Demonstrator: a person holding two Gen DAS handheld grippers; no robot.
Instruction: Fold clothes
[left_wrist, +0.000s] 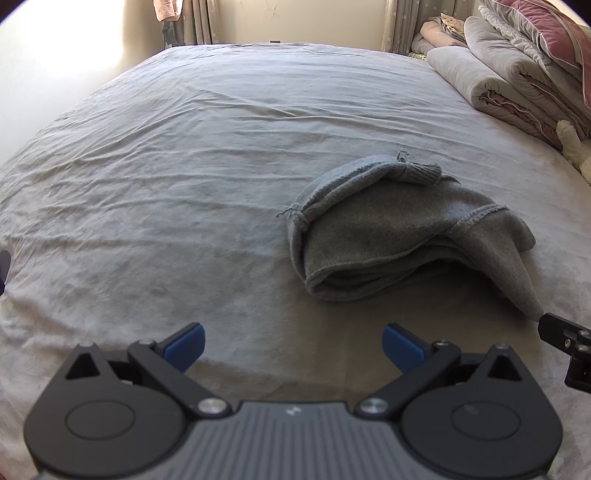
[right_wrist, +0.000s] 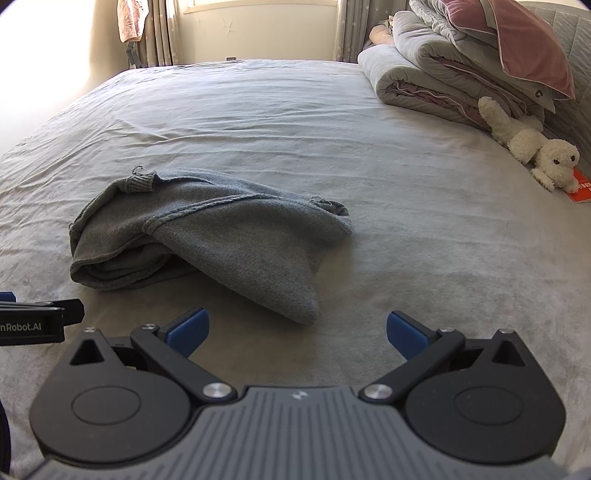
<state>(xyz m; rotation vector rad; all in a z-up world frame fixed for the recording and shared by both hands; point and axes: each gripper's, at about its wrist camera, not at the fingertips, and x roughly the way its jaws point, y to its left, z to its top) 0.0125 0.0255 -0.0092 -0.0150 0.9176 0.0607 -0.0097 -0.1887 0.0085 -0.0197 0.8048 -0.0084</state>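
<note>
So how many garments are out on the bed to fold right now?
1: a grey knit garment bunched on the bed sheet, just ahead of both open grippers. The folded bedding at the headboard could hide others.

Both wrist views low, forward, sharing sweater (left_wrist: 402, 229).

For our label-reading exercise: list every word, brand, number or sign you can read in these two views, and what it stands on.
"nRobot.AI": white letters, cut off at the frame edge, on the black body of the left tongs.
White print on the orange card beside the plush dog: too small to read.
Small white logo mark on the right tongs housing: no letters.
</note>
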